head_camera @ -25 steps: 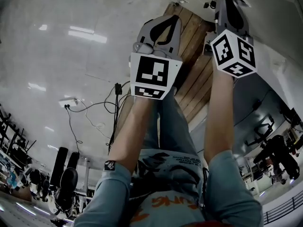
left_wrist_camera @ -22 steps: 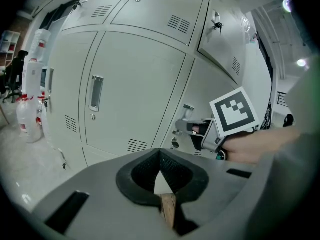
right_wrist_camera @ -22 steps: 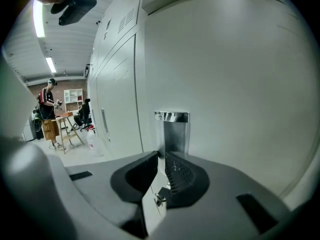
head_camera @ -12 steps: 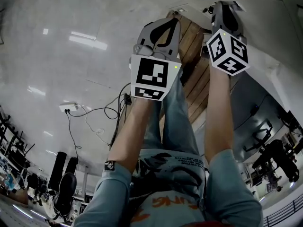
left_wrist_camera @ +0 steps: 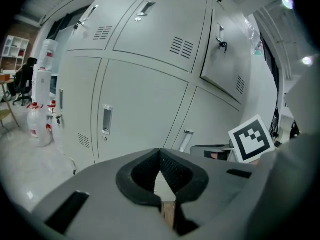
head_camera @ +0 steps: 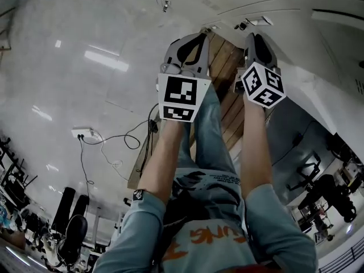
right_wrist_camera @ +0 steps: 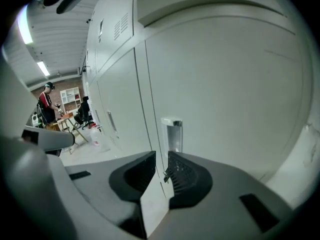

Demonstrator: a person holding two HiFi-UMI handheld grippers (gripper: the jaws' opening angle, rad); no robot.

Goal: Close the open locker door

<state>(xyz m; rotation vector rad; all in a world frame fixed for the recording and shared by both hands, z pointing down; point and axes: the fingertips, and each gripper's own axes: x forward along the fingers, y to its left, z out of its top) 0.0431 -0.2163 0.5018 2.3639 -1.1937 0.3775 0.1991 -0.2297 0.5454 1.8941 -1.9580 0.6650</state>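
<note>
Grey lockers [left_wrist_camera: 145, 84] fill both gripper views. In the left gripper view an upper door [left_wrist_camera: 225, 59] at the right stands ajar, with a key in its lock [left_wrist_camera: 221, 45]. My left gripper [left_wrist_camera: 160, 153] is shut and holds nothing. It points at a lower door's handle [left_wrist_camera: 106, 120]. My right gripper [right_wrist_camera: 161, 160] is close to a lower door with a recessed handle [right_wrist_camera: 172, 133]. Its jaws are opening and nothing is between the pads. In the head view the left gripper [head_camera: 193, 41] and the right gripper [head_camera: 257, 41] are side by side in front of the lockers [head_camera: 318, 67].
A wooden strip of floor [head_camera: 227, 95] runs under both grippers, and cables [head_camera: 114, 147] lie on the glossy floor to the left. Water bottles [left_wrist_camera: 37, 124] stand by the lockers' far end. A person [right_wrist_camera: 46, 104] stands at a table far behind.
The right gripper has drawn back from the locker face and come closer to the left gripper. Both arms sit lower and more central in the head view.
</note>
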